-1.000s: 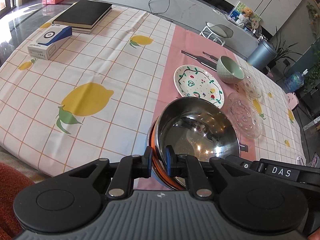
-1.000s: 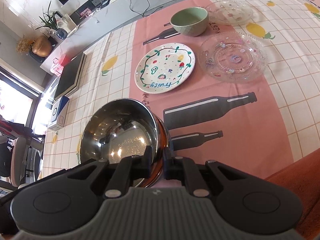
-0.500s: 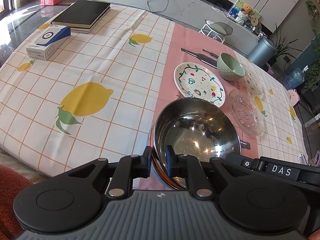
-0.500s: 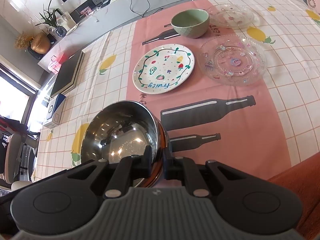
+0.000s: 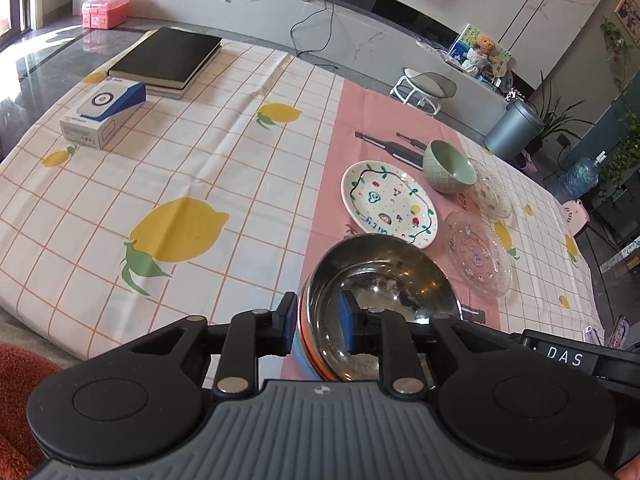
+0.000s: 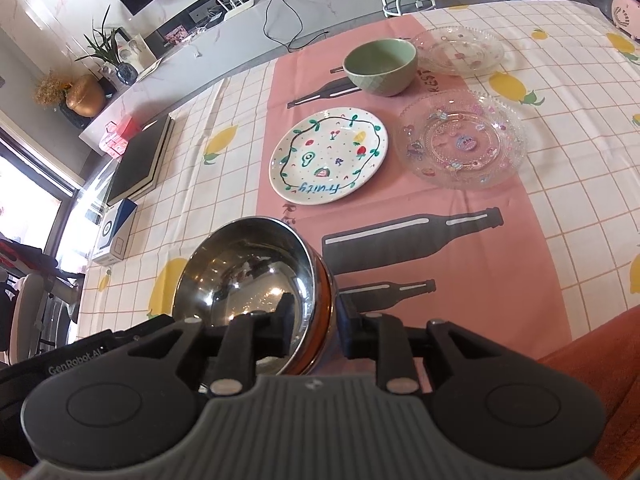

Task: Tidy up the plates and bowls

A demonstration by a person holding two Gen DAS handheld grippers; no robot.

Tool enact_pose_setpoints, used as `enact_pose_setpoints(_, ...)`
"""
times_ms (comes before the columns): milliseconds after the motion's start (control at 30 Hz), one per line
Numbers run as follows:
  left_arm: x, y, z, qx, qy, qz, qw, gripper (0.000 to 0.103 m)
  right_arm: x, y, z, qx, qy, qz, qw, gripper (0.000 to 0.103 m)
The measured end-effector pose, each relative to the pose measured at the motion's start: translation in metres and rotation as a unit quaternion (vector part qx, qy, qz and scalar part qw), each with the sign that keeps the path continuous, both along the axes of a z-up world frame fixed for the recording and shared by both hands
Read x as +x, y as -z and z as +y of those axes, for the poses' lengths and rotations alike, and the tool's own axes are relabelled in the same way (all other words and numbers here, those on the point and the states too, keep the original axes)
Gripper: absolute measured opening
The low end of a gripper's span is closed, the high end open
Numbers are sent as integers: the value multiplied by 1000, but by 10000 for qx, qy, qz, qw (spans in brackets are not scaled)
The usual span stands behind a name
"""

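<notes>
A steel bowl (image 5: 380, 284) with an orange outer band is held above the near table edge. My left gripper (image 5: 318, 324) is shut on its left rim, my right gripper (image 6: 314, 320) on its right rim; the bowl also shows in the right wrist view (image 6: 248, 272). Beyond it lie a white painted "Fruity" plate (image 5: 388, 204) (image 6: 328, 156), a green bowl (image 5: 450, 166) (image 6: 380, 66), a near glass plate (image 5: 478, 252) (image 6: 460, 142) and a far glass plate (image 5: 490, 192) (image 6: 458, 50).
The table wears a lemon-checked cloth (image 5: 180, 184) with a pink bottle-print strip (image 6: 440, 240). A black book (image 5: 166, 58) and a white-blue box (image 5: 102, 114) lie at the far left. A red cushion edge (image 6: 592, 360) lies near me.
Both grippers have lifted the steel bowl and drawn it back toward me; the plates and green bowl now look farther off. Nothing on the table has moved.
</notes>
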State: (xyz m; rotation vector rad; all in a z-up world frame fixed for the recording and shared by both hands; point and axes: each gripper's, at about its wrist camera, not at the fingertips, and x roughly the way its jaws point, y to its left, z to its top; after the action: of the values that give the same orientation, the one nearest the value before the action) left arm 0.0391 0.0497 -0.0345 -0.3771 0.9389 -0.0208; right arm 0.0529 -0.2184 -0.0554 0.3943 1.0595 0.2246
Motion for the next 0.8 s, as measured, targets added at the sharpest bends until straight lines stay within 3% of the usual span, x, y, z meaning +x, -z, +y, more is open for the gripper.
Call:
enact_pose_setpoints(300,6,-36,-34,-21,689,-521,9963,35,-7,-25,-23,8,171,-405,9990,25)
enact_pose_setpoints(533,27,-45,-64,-50,1146,-580,9917,37,1,-35,-48,-108,332,-591,9976,30)
enact_pose_setpoints(700,52,-53,-79,-344,1470,-696,9861,40,17,-41,-71,-153,517,-737,9958,31)
enact_pose_setpoints(800,69,-57,-88,-227,1539,-742,9850,40,30,-44,-82,-203,611,-826,9945,31)
